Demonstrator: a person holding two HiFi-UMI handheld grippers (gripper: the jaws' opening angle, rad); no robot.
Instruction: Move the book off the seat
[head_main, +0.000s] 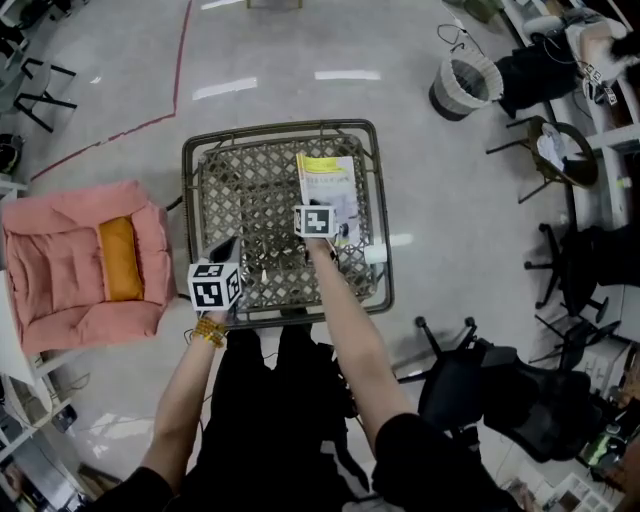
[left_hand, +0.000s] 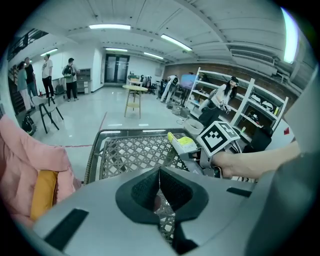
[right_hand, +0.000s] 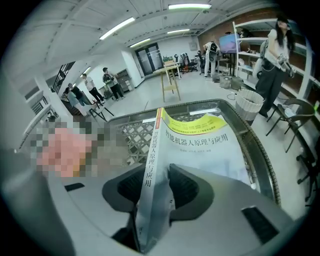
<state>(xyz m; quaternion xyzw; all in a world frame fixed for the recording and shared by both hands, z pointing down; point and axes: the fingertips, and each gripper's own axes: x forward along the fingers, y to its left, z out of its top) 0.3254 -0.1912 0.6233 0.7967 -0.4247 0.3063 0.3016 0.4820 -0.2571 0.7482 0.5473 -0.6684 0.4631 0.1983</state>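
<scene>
A white book with a yellow band (head_main: 328, 190) lies flat on the right half of the woven lattice seat (head_main: 283, 130). My right gripper (head_main: 316, 212) is at the book's near edge. In the right gripper view the book (right_hand: 200, 145) has its spine edge between the jaws of my right gripper (right_hand: 152, 200), which stand apart around it without pinching. My left gripper (head_main: 225, 250) hovers over the seat's near left part. In the left gripper view the left gripper (left_hand: 160, 172) has its pads together, nothing in them, with the book (left_hand: 182, 145) ahead to the right.
A pink armchair with an orange cushion (head_main: 80, 260) stands left of the seat. A black office chair (head_main: 490, 390) is at the near right and a waste bin (head_main: 465, 85) at the far right. A wooden stool (left_hand: 133, 100) and standing people (left_hand: 70, 77) are far behind.
</scene>
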